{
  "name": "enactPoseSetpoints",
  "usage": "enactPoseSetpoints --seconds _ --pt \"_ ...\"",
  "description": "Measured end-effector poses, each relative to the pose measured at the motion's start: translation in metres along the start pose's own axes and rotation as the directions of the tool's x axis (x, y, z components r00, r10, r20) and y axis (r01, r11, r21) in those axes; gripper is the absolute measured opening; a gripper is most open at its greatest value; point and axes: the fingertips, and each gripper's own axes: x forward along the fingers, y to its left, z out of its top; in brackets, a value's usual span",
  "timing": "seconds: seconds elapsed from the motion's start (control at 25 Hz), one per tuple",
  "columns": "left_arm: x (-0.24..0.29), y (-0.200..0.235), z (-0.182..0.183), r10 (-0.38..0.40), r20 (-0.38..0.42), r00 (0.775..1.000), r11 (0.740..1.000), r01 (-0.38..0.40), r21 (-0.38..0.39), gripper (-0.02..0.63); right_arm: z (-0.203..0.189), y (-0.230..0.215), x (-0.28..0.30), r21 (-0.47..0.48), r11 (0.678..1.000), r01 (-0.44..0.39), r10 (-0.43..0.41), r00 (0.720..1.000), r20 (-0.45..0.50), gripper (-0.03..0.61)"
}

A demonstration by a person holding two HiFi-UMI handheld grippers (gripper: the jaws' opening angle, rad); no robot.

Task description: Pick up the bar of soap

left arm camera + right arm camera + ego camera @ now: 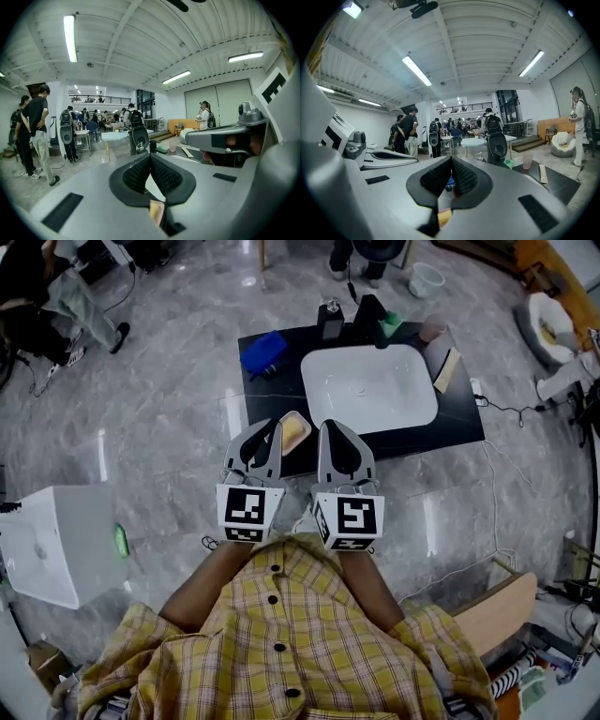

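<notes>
The bar of soap (pixel 294 430) is pale yellow and lies near the front left of the black table (pixel 459 427), beside the white basin (pixel 369 387). My left gripper (pixel 277 427) hovers just left of the soap, its jaws shut with nothing between them. To the soap's right, my right gripper (pixel 330 427) is also shut and empty. In the left gripper view the pads (pixel 161 176) meet at the tip, and a sliver of soap (pixel 156 212) shows below them. The right gripper view shows its closed pads (pixel 464 177) with a bit of soap (pixel 444 217) underneath.
On the table's far side stand a blue object (pixel 262 352), a black dispenser (pixel 330 321), a green cup (pixel 390 324) and a pinkish cup (pixel 432 329); a wooden stick (pixel 446 369) lies right of the basin. A white box (pixel 47 540) sits on the floor at left. People (pixel 37 131) stand nearby.
</notes>
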Motion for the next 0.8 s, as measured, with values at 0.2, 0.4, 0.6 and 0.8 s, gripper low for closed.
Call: enactPoseSetpoints --seconds 0.2,0.4,0.6,0.8 --pt "0.019 -0.003 -0.005 0.01 -0.055 0.998 1.0 -0.011 -0.003 0.012 0.002 -0.015 0.009 0.009 1.0 -0.026 0.026 1.0 0.003 0.021" --pt "0.028 -0.007 0.002 0.023 -0.052 0.998 1.0 -0.023 -0.004 0.012 -0.006 -0.033 0.017 0.025 0.999 -0.02 0.021 1.0 -0.014 0.021" --pt "0.043 -0.002 -0.004 -0.006 -0.087 0.996 1.0 0.007 0.011 0.014 -0.009 -0.038 0.031 0.033 0.999 -0.001 0.003 0.999 -0.039 0.021" --pt "0.059 0.011 -0.024 -0.069 -0.192 0.979 0.996 0.078 0.041 0.014 -0.006 -0.036 0.044 0.026 0.999 0.031 -0.03 0.998 -0.053 0.021"
